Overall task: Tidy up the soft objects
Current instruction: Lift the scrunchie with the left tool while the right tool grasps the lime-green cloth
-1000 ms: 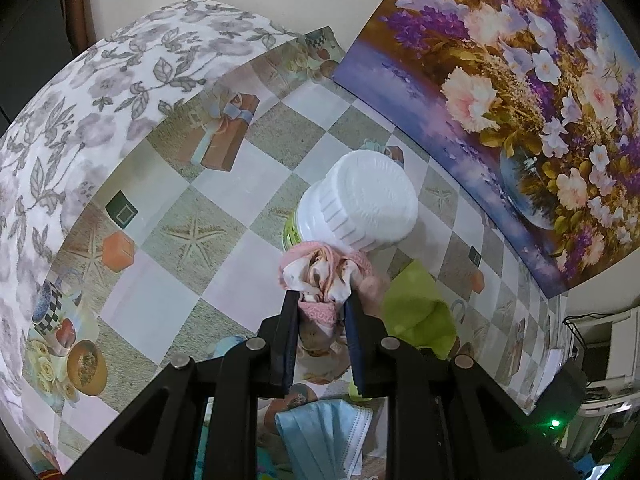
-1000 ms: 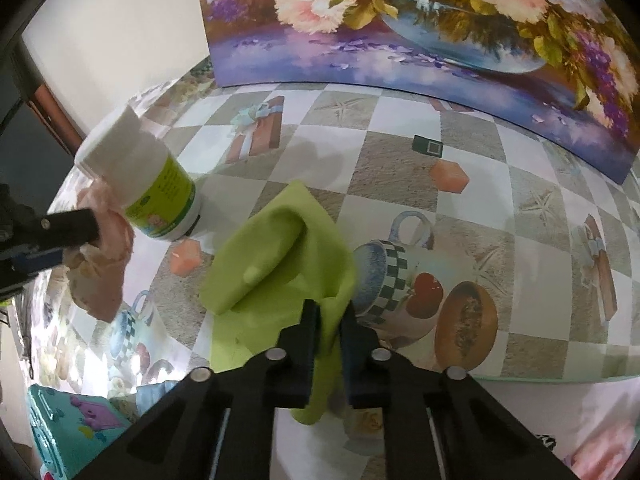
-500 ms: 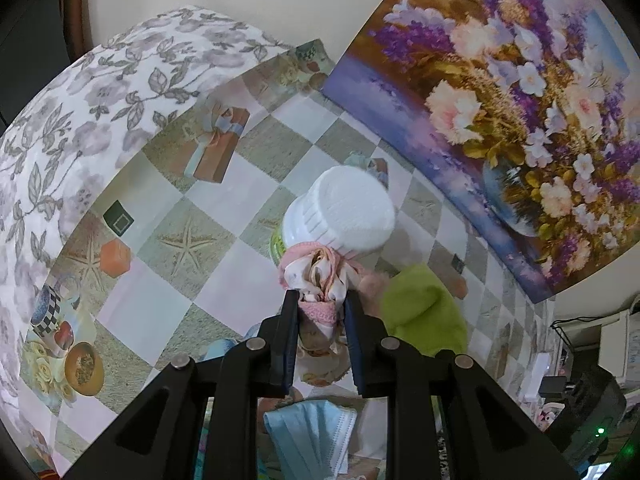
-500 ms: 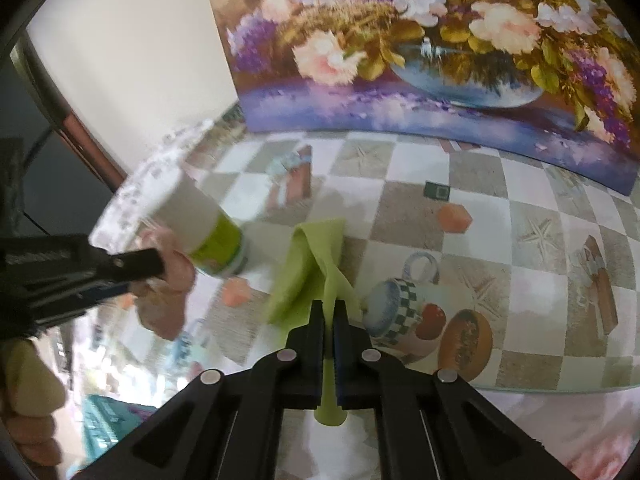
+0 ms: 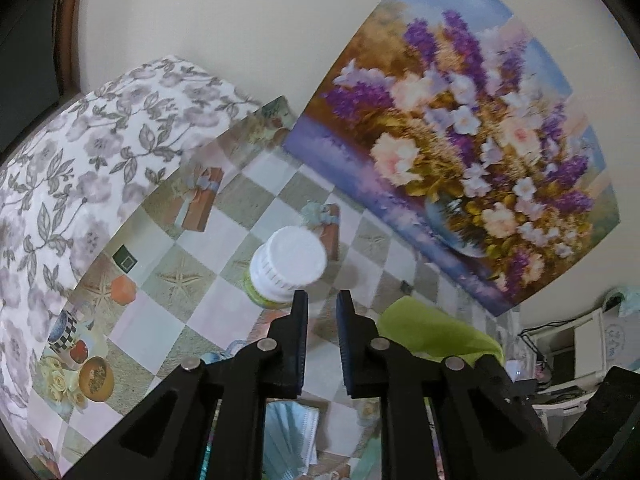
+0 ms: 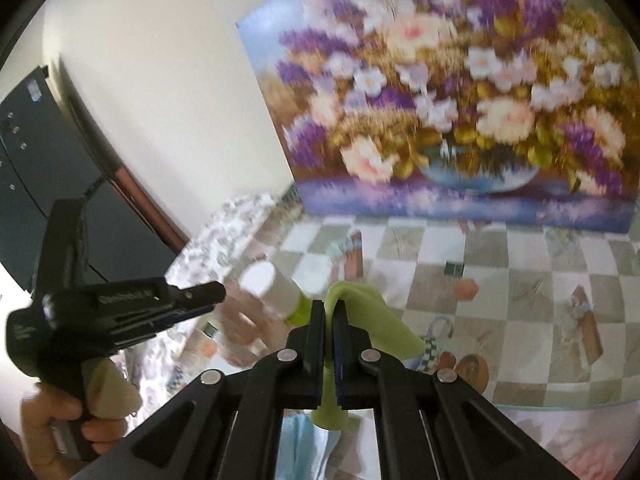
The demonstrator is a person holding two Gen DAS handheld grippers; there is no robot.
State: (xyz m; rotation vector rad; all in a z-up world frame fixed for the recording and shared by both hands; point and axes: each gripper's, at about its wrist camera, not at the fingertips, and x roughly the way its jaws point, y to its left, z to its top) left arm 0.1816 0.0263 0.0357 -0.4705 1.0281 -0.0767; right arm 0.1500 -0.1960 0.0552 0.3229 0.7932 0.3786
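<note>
Right, green cloth [image 6: 362, 322] is pinched in the right hand-held gripper [image 6: 330, 308]. The jaws are pressed together on a fold, one bunch stands ahead of the tips and a tail hangs out below. My read: an edge pinch, so the cloth drapes clear of the counter [image 6: 516, 248] and carries as one piece.

Pinkish blur [image 6: 240, 320] sits just under the tip of the left hand-held gripper [image 5: 322, 300]. It's probably a second soft item, too smeared to say whether it touches. In the left wrist view the gap between the jaws is bare, with only counter showing through. The jaws are narrow and closing, with nothing between them.

White-capped bottle [image 5: 288, 266] stands just ahead of the left tips and slightly to their left. It's rigid, so likely not part of the sort. Blue face mask [image 5: 292, 428] lies below and behind the left jaws, a likely next soft item.

Pose: both hand-held grippers point down-forward at the counter, side by side. The right is held above the surface, and a person's hand [image 6: 52, 428] wraps the left's handle. Flower painting [image 5: 460, 160] leans on the wall beyond.
</note>
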